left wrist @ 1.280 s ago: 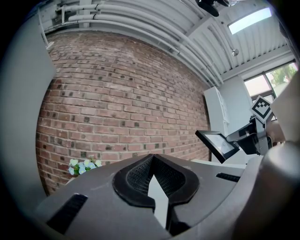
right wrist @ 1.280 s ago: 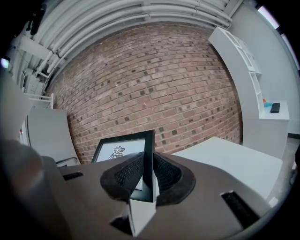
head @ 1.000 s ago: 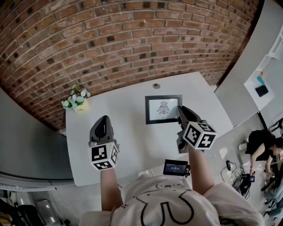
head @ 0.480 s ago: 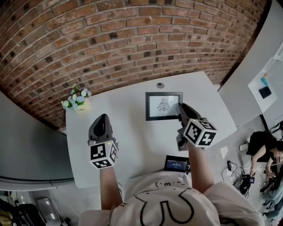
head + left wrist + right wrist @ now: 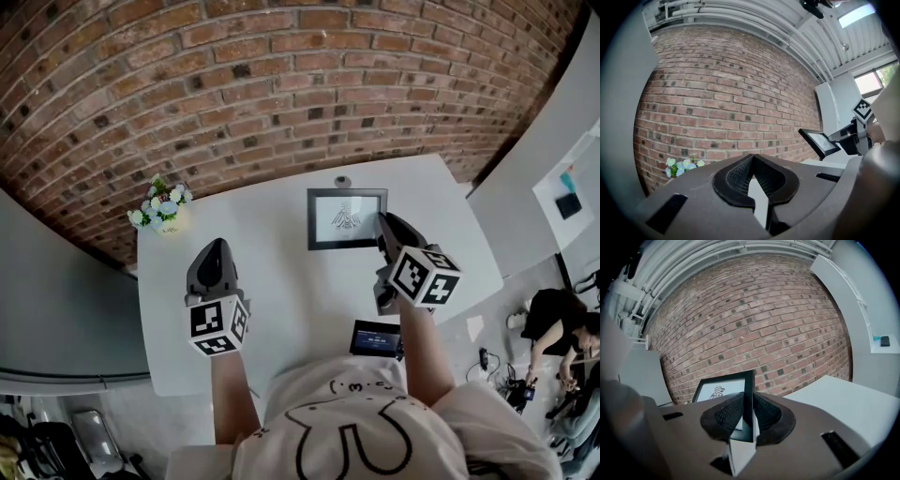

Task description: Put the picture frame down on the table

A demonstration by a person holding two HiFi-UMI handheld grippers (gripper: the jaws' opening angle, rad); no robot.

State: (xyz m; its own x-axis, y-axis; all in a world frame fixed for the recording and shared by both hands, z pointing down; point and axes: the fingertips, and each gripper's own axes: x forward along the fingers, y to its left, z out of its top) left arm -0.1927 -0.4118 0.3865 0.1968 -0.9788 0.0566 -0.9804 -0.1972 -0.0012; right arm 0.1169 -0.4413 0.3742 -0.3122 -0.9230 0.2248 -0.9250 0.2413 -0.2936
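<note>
- A small dark device with a lit screen (image 5: 375,337) sits at the near table edge, just beside the person's right forearm.
- The left gripper (image 5: 214,247) hovers over the left half of the white table (image 5: 291,291). Its jaws meet at the tips with nothing between them (image 5: 753,157).
- The right gripper (image 5: 385,221) is clamped on the right edge of the picture frame (image 5: 345,217). The black moulding is pinched between both pads (image 5: 748,399).
- The picture frame (image 5: 721,391) is tilted over the far right part of the table, glass facing the person. From the left gripper view the picture frame (image 5: 820,142) seems lifted clear of the top, though its lower edge is hard to judge.
- A small round object (image 5: 343,181) lies near the far table edge, just beyond the frame.
- A pot of white and blue flowers (image 5: 159,208) stands at the far left corner.
- A brick wall (image 5: 281,94) rises behind the table.
</note>
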